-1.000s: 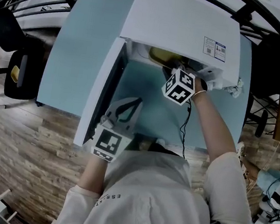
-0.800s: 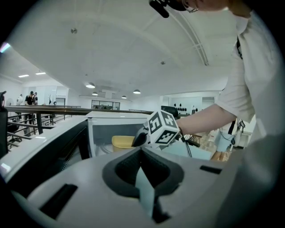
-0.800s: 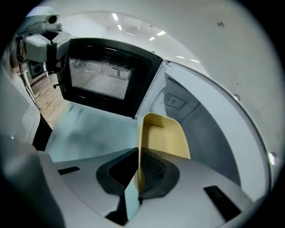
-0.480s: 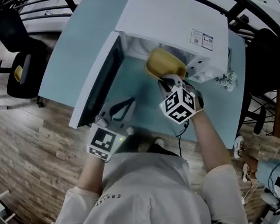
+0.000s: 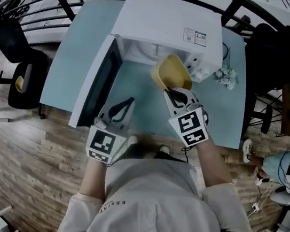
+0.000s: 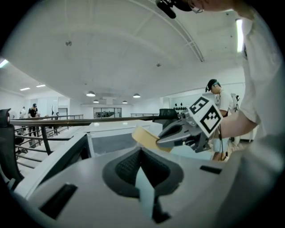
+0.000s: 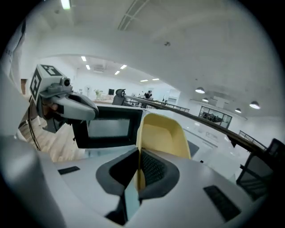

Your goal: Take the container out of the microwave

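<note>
The yellow container hangs tilted over the light blue table, just in front of the white microwave. The microwave's door stands swung open to the left. My right gripper is shut on the container's near wall. In the right gripper view that wall runs between the pads of the right gripper. My left gripper hovers beside the open door with its jaws closed and nothing between them. The left gripper view shows the left gripper, with the container and right gripper ahead of it.
A small pale object lies on the table right of the microwave. A black chair stands on the wood floor at left, and a dark chair at right. Black railings cross behind the table.
The right gripper has pulled the yellow container out of the microwave cavity, up and toward me, rolling as it came. The left gripper has shifted a little beside the door.
</note>
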`<action>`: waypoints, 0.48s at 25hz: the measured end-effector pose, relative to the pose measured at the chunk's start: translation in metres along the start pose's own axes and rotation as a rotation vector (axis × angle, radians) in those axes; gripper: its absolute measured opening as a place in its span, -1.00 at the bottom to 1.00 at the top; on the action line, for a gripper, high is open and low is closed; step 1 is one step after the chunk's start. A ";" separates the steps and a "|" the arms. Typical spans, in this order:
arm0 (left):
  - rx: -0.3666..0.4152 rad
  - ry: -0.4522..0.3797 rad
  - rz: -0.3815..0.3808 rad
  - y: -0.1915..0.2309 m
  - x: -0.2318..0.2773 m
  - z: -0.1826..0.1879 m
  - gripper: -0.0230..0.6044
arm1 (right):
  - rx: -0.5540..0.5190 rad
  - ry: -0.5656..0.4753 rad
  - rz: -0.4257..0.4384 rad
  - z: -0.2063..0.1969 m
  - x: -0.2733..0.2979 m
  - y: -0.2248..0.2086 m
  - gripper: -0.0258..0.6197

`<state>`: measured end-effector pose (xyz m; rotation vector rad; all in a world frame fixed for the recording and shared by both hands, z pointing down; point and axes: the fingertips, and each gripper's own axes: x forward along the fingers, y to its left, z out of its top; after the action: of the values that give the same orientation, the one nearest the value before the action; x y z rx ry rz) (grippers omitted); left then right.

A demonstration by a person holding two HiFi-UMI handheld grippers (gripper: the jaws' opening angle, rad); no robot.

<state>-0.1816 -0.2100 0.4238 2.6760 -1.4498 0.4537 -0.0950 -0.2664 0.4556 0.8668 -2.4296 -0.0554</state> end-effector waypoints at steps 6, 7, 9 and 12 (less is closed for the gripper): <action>0.035 -0.043 0.013 0.005 0.007 0.025 -0.95 | 0.074 -0.146 -0.125 0.021 -0.042 -0.017 -0.83; 0.042 -0.050 0.013 0.005 0.008 0.029 -0.95 | 0.080 -0.164 -0.145 0.024 -0.049 -0.020 -0.83; 0.060 -0.068 0.013 0.006 0.010 0.038 -0.95 | 0.092 -0.203 -0.188 0.032 -0.063 -0.028 -0.83; 0.084 -0.095 0.020 0.010 0.014 0.051 -0.95 | 0.121 -0.274 -0.247 0.043 -0.082 -0.043 -0.83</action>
<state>-0.1710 -0.2365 0.3782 2.7866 -1.5164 0.4031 -0.0403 -0.2577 0.3698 1.2860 -2.5820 -0.1275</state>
